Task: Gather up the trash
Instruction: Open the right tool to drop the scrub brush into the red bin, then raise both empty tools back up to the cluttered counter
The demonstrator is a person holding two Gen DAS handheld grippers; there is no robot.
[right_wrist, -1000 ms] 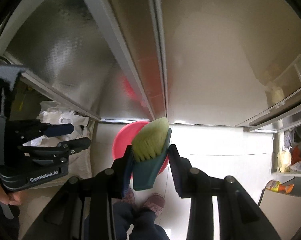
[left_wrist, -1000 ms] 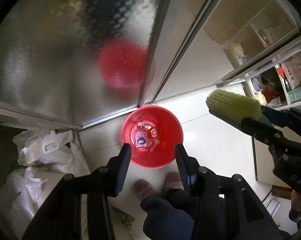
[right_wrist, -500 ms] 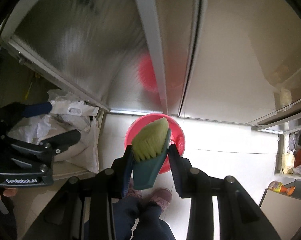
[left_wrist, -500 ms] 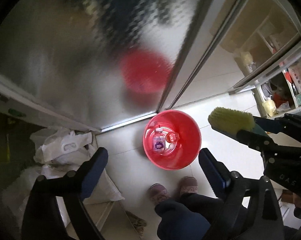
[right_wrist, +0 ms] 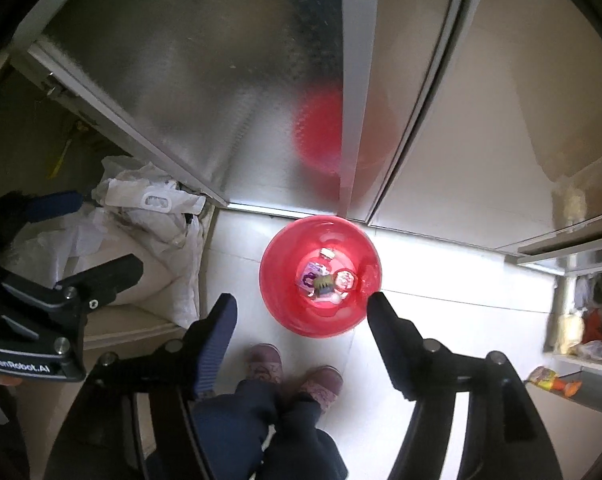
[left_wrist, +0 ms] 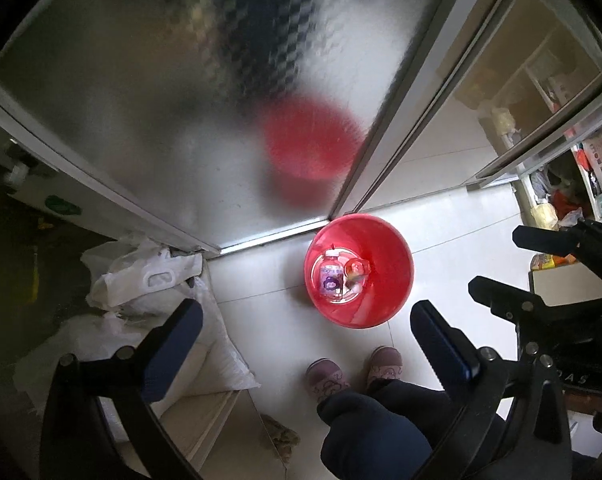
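A red bucket (left_wrist: 385, 252) stands on the white tile floor below both grippers; it also shows in the right wrist view (right_wrist: 279, 268). Inside lie a small plastic bottle with a purple label (left_wrist: 329, 280), a small red-lidded cup (left_wrist: 357, 270) and the green-bristled brush (right_wrist: 324, 285). My left gripper (left_wrist: 305, 324) is open and empty, high above the floor left of the bucket. My right gripper (right_wrist: 303, 312) is open and empty, directly above the bucket's near rim.
Frosted sliding doors (left_wrist: 181, 100) stand right behind the bucket. White plastic bags and a sack (left_wrist: 141, 280) lie at the left. The person's slippered feet (left_wrist: 353, 368) stand just before the bucket. Shelves with clutter (left_wrist: 561, 200) are at the right.
My right gripper opened and the brush dropped into the bucket. My left gripper opened wide and shifted left; the bucket now sits further right in its view.
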